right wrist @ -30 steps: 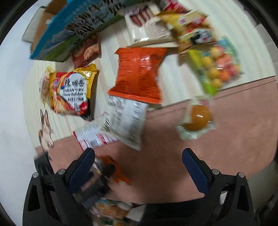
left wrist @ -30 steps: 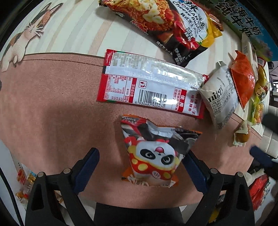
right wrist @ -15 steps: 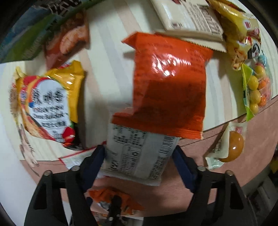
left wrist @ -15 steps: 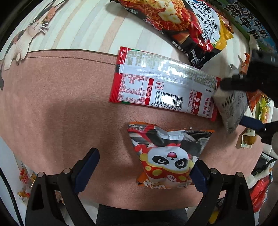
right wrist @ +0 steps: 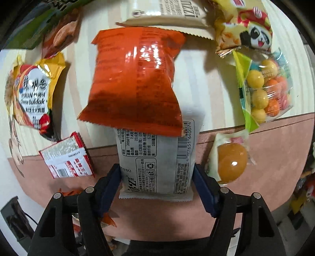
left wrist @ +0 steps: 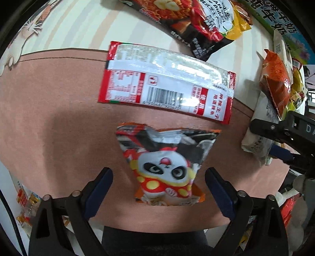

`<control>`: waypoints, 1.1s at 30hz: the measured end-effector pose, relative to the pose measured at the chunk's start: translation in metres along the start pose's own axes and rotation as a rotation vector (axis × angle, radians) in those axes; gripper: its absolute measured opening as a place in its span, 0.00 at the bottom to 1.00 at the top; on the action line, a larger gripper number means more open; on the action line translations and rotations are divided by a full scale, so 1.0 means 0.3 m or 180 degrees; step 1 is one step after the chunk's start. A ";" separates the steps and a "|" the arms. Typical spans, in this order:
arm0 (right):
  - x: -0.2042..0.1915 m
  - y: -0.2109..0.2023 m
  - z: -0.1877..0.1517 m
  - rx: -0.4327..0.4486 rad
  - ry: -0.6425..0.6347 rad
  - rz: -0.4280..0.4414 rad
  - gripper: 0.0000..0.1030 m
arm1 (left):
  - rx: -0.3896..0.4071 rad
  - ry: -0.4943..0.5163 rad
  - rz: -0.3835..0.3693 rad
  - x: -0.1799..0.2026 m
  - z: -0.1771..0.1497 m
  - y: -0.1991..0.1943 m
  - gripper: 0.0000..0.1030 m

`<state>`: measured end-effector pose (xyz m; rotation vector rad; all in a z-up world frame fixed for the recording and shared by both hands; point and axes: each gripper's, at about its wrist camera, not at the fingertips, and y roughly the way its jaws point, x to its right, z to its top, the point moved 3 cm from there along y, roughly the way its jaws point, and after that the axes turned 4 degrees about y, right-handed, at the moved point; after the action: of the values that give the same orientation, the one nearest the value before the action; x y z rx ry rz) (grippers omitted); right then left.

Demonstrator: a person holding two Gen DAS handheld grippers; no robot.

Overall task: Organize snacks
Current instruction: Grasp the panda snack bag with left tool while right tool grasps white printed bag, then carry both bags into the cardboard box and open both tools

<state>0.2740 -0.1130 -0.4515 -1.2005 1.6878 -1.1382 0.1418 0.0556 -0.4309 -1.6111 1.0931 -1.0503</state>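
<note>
A panda snack packet (left wrist: 167,167) lies on the pink mat (left wrist: 49,118) between the fingers of my left gripper (left wrist: 158,175). Its jaws are closing, and both pads still stand a little off the packet's sides. My right gripper (right wrist: 156,177) is shut on a white snack packet (right wrist: 155,161), with a pad pressed against each long edge. An orange bag (right wrist: 135,78) overlaps that packet's far end. At the right edge of the left wrist view the right gripper (left wrist: 267,140) shows on the white packet (left wrist: 254,141).
A long red-and-white packet (left wrist: 167,86) lies just beyond the panda packet. A noodle bag (left wrist: 196,17) rests on the striped cloth (left wrist: 78,29). Right of the white packet sit a jelly cup (right wrist: 230,159), a bag of candy balls (right wrist: 263,88) and a yellow panda packet (right wrist: 246,29).
My right gripper came down over the white packet and closed on its sides. The left jaws have narrowed around the panda packet, and the right gripper has come into the left wrist view.
</note>
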 end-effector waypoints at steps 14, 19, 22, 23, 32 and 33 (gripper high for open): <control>-0.054 0.035 -0.121 0.0249 -0.0112 -0.0199 0.70 | 0.0136 0.0100 0.0175 0.038 0.003 -0.014 0.37; -0.047 0.007 -0.243 0.0329 -0.0196 -0.0099 0.70 | 0.0203 0.0127 0.0123 0.022 -0.017 -0.070 0.37; -0.043 -0.039 -0.324 0.0393 -0.0260 0.0058 0.70 | 0.0293 0.0179 0.0095 0.014 -0.018 -0.125 0.36; -0.041 -0.061 -0.349 0.0420 -0.0279 0.0110 0.70 | 0.0346 0.0213 0.0098 0.024 -0.017 -0.154 0.36; -0.006 -0.362 -0.408 0.0716 -0.0432 0.0698 0.70 | 0.0738 0.0499 -0.0027 0.153 0.039 -0.450 0.36; -0.005 -0.409 -0.370 0.0750 -0.0447 0.0751 0.70 | 0.0803 0.0544 -0.0038 0.179 0.071 -0.492 0.36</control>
<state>0.2070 -0.1057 -0.3004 -0.8881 1.4975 -1.0481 0.2042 0.0396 -0.2861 -1.3482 1.0167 -1.2977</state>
